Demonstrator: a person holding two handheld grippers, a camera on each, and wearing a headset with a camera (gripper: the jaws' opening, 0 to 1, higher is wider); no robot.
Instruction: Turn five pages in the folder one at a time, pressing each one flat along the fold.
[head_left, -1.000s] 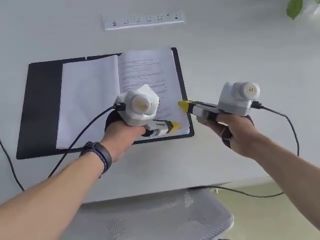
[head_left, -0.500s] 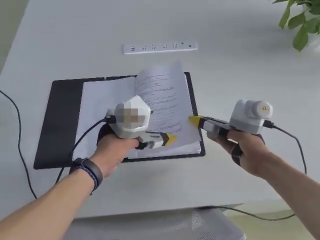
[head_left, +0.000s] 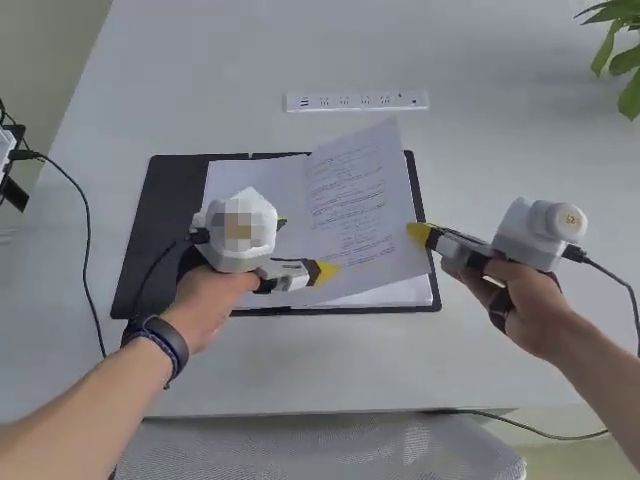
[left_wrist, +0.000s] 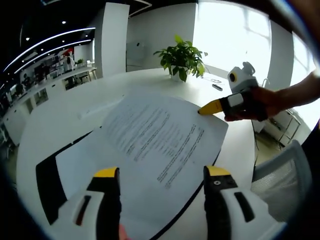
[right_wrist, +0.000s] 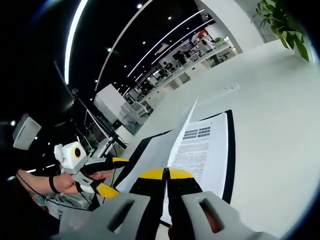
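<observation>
folder (head_left: 160, 240) lies open on the desk (head_left: 500, 130), black cover flat, near the front edge. one printed page (head_left: 360, 210) is raised off the right half and tilts up toward the fold, not yet over.

right gripper (head_left: 420, 233): jaws together, nipped on the page's outer edge. left gripper (head_left: 322, 268): jaws apart, nothing between them, hovering by the page's lower edge near the fold. cannot tell if it touches paper.

risks from here (judgement):
- the hold is a thin bite at the very edge. if the pull runs outward rather than in an arc over the fold, the paper may slip free and drop back, or strain at the binding and tear.
- the right gripper view shows one thin edge between the tips, but a second sheet clinging behind cannot be ruled out. that would spoil the one-at-a-time count.
- the left gripper sits in the page's landing path. if it is not cleared, the sheet may drape over it and buckle or crease off the fold.
- pressing down while the right jaws are clamped could set a diagonal crease.
- nothing pins the cover, so a sideways drag may slide the whole folder on the smooth desk.
</observation>
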